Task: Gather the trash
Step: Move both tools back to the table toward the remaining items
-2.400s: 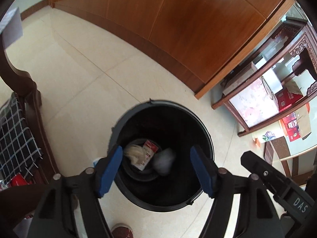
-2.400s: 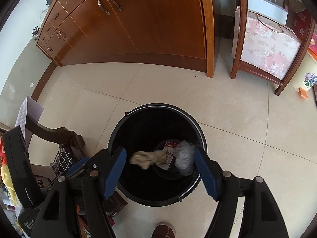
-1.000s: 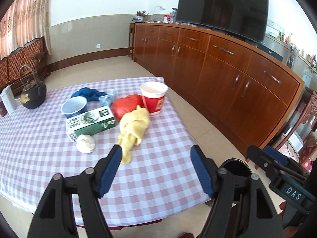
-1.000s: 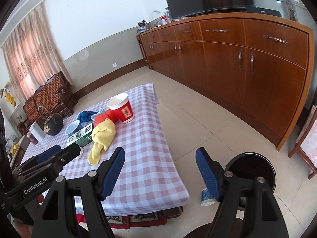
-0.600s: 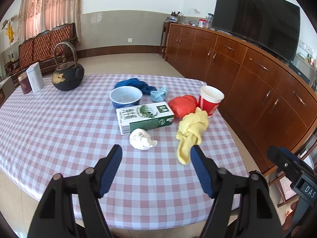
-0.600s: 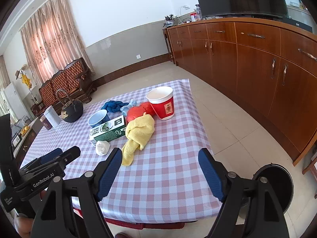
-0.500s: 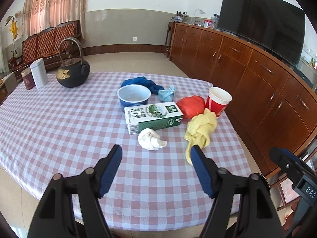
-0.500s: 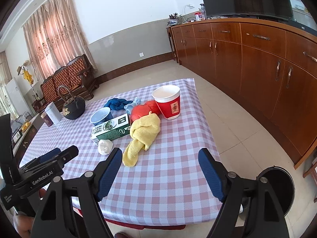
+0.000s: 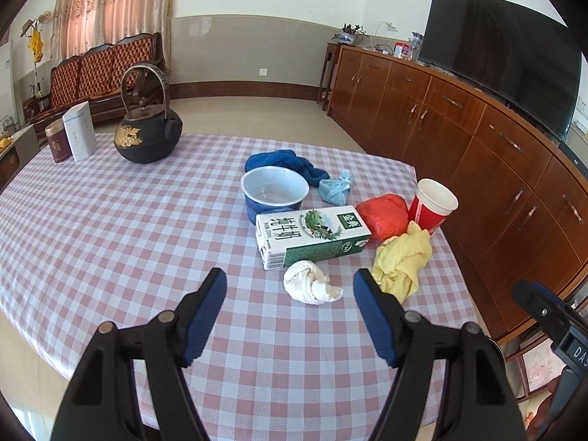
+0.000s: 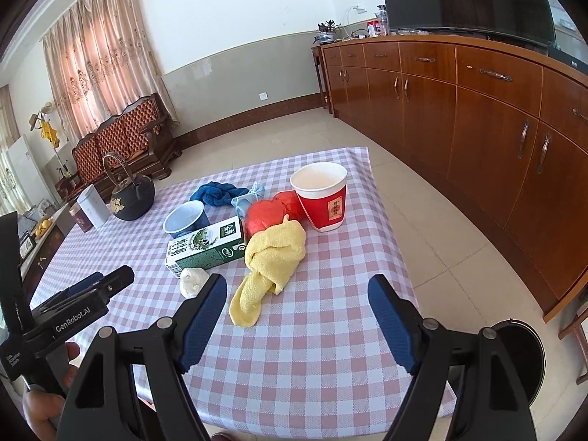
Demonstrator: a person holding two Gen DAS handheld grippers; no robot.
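On the surface (image 9: 110,228): crumpled tissue (image 9: 310,286), light, soft; pinch its middle.
Left claw (image 9: 290,286): wide open, empty.
Right claw (image 10: 297,296): wide open, empty.

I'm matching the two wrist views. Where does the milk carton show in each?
Left wrist: milk carton lies just right of centre, beyond the open left gripper.
Right wrist: carton lies left of centre, beside the yellow cloth.
Shared landmark: red paper cup.

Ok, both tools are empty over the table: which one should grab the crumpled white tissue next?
Left, probably. The left tool is open with the tissue almost straight ahead between its fingers; from the right tool, also open, the tissue sits off to the side, beyond its finger.
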